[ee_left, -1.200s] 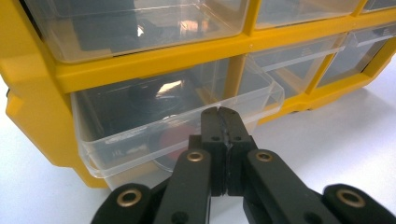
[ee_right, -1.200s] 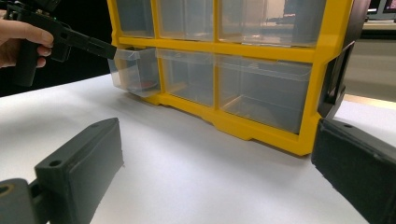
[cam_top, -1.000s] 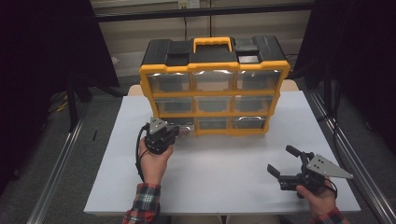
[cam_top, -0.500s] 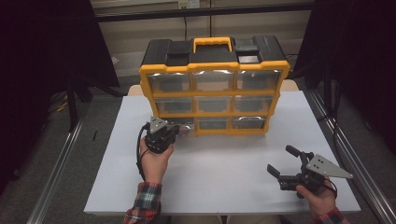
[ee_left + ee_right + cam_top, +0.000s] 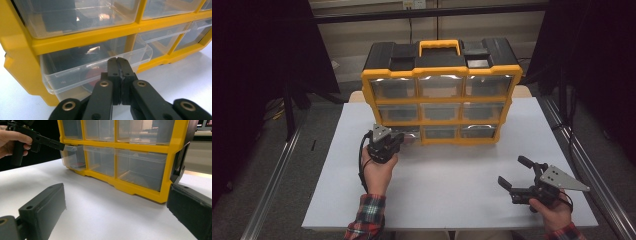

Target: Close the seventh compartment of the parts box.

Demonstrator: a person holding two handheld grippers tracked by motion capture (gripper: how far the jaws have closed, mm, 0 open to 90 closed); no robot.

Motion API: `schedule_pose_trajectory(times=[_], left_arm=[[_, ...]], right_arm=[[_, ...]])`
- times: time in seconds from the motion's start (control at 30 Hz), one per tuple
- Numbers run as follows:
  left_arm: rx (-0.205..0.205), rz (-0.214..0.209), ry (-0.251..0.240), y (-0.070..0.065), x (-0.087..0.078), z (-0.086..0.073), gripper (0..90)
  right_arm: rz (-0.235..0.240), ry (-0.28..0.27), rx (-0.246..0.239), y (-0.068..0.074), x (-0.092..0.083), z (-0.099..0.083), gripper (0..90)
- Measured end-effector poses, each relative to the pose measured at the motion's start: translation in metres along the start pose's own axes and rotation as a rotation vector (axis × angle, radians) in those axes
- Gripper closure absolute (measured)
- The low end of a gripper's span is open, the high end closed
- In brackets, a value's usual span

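A yellow and black organizer (image 5: 442, 102) with clear drawers stands at the back of the white table (image 5: 452, 175). Its bottom-left drawer (image 5: 75, 65) is pulled out a little, and something red (image 5: 92, 75) lies inside it. My left gripper (image 5: 117, 60) is shut, jaws pressed together, with the tips right at that drawer's front lip; from above the left gripper (image 5: 404, 140) meets the drawer (image 5: 409, 136). I cannot tell whether the lip is pinched. My right gripper (image 5: 513, 171) rests open on the table at the front right, with nothing between its jaws (image 5: 116, 190).
The organizer has a yellow carry handle (image 5: 439, 46) on its black top. Metal rails (image 5: 277, 170) run along both sides of the table. Bare table surface lies between the two hands.
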State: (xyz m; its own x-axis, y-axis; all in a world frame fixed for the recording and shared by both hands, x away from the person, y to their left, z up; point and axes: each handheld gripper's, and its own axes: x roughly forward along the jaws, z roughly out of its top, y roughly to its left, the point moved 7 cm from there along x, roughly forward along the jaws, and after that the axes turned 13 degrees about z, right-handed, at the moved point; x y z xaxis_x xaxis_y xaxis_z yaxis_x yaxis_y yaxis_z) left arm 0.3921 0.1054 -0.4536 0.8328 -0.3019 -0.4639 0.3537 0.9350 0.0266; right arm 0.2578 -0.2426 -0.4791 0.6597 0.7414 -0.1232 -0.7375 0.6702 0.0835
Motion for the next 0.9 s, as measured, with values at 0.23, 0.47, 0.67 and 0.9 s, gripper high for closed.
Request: schedule_pose_trajectory(times=[0.23, 0.47, 0.67, 0.9], left_arm=[[0.005, 0.006, -0.001, 0.0007, 0.0015, 0.0005, 89.8], [0.0, 0.006, -0.007, 0.0015, 0.0027, 0.0009, 89.7], [0.001, 0.006, -0.008, 0.0031, 0.004, 0.0006, 89.8], [0.001, 0.02, -0.013, 0.0039, 0.006, 0.0012, 89.8]], right_arm=[[0.002, 0.002, -0.002, -0.0003, -0.0005, -0.0003, 1.8], [0.0, -0.001, 0.001, -0.0003, -0.0002, -0.0001, 1.8], [0.0, 0.0, 0.001, -0.0003, 0.0, -0.0003, 1.8], [0.0, 0.0, 0.004, -0.0004, 0.0, -0.0005, 1.8]])
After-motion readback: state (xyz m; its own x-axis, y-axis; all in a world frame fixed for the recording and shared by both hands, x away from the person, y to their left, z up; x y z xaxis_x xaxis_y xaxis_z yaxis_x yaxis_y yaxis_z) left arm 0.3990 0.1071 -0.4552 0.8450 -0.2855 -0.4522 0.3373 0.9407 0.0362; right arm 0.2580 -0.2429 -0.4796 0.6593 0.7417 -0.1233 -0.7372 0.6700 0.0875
